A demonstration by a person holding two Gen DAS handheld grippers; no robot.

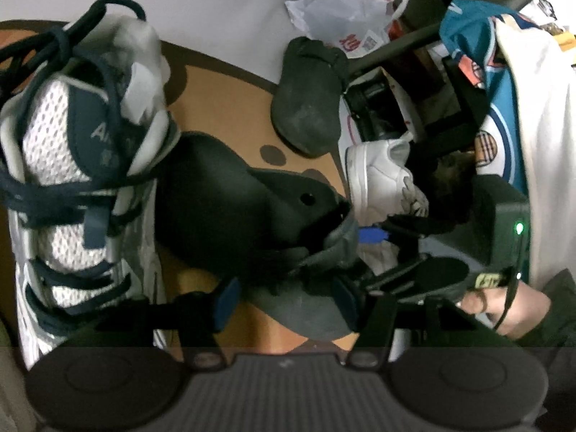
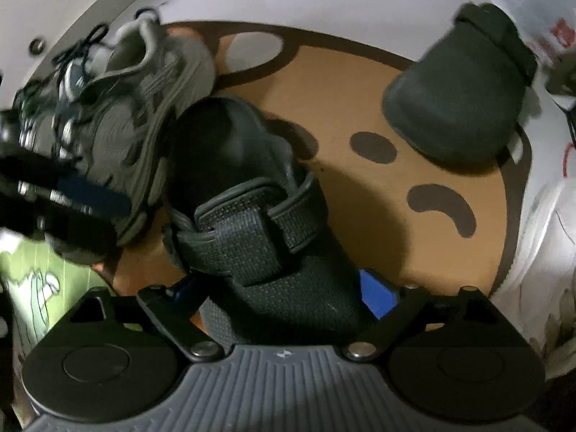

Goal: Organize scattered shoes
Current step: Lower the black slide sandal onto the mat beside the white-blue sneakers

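Right tool (image 2: pixel 284 295) straddling black sandal (image 2: pixel 252 194), pads not clearly biting; left tool (image 1: pixel 284 297) apart around its heel. Could slip w/ uneven squeeze, bumping sneaker (image 1: pixel 72 165).

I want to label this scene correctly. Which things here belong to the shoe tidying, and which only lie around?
Belong to the job:
- black strap sandal between the right gripper's jaws
- second black sandal
- white and navy sneaker
- white shoe
- left gripper

Just lying about:
- plastic bag
- teal and white clothing
- brown bear-face mat
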